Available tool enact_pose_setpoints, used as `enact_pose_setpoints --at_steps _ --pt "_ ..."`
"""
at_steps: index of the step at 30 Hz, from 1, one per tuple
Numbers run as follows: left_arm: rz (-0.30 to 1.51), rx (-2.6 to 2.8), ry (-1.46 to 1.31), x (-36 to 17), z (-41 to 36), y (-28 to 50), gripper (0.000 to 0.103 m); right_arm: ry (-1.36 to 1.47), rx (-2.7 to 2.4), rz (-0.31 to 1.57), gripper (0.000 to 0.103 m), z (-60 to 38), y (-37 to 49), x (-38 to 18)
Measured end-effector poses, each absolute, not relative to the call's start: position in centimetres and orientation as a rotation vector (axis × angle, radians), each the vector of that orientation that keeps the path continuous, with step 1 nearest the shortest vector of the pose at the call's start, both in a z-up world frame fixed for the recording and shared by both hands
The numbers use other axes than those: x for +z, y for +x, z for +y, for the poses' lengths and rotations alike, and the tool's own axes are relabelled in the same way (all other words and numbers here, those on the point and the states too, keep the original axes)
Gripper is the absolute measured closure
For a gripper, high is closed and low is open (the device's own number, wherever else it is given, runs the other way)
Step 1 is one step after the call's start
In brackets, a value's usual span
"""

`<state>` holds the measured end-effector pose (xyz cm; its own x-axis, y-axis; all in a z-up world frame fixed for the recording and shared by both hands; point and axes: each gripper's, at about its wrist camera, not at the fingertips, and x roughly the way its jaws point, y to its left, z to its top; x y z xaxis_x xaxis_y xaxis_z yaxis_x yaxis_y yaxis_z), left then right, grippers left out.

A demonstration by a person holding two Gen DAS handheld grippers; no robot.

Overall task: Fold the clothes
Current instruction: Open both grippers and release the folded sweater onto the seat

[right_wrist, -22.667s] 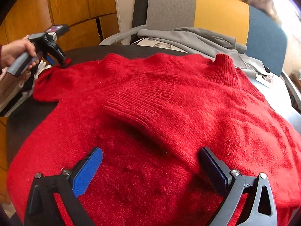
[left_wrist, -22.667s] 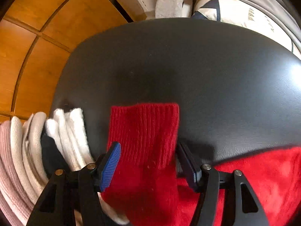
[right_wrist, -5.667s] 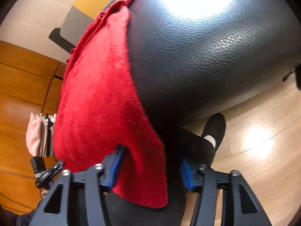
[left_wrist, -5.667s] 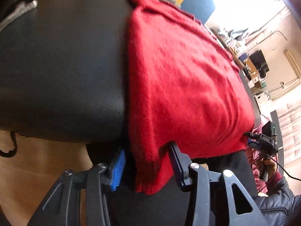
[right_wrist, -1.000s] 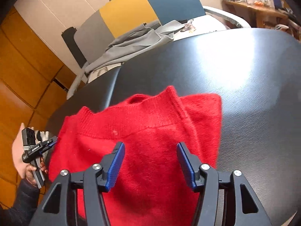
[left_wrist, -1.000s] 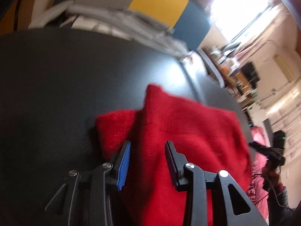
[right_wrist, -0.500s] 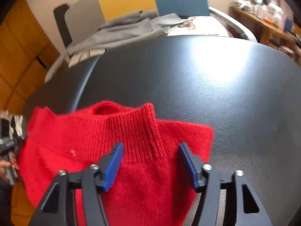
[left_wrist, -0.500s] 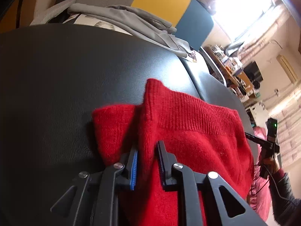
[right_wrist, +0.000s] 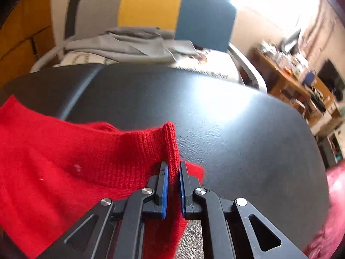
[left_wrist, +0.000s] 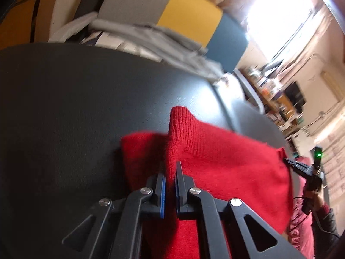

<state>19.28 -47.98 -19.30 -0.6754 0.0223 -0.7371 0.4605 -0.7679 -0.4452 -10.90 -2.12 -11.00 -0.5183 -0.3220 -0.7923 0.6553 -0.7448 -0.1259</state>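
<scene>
On the black leather-like tabletop, the fuzzy red knit sweater lay bunched into a compact, partly folded shape, ribbed hem or collar edge raised in a ridge along its far side. At the left end of that ridge, the left gripper was pinched nearly closed on a stood-up fold of the red knit, blue pads pressing cloth from both sides. At the right end, the right gripper was likewise clamped on the ribbed corner, fabric peaking up between its jaws.

Judged step: both ends of one edge gripped, mid-fold, likely about to lift and carry that edge over the rest of the garment. Next move probably needs both grippers travelling together at even height so the knit doesn't sag or twist, then laying the edge flat and aligned before release.

Left wrist view alone showed the right gripper from outside, held in a hand at the sweater's far right, plus a lower red layer poking out to the left of the pinch. Right wrist view alone showed the grey garment draped on the grey-yellow-blue chair clearly, and the sweater's long spread toward the left edge.
</scene>
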Motion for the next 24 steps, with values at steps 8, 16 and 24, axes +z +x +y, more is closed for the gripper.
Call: enact_pose_setpoints --at_steps 8,16,24 --pt "0.997 -2.507 1.059 -19.0 -48.4 21.0 0.081 1.136 -2.283 0.414 0.089 -1.0 -12.5 -13.0" --pt "1.051 -2.587 1.032 -18.1 -46.1 29.6 0.070 0.978 -2.240 0.242 0.053 0.2 -8.1 -9.8" --pt "1.206 -2.586 1.070 -21.6 -42.7 32.7 0.060 1.048 -1.927 0.295 0.042 -1.0 1.8 -12.6"
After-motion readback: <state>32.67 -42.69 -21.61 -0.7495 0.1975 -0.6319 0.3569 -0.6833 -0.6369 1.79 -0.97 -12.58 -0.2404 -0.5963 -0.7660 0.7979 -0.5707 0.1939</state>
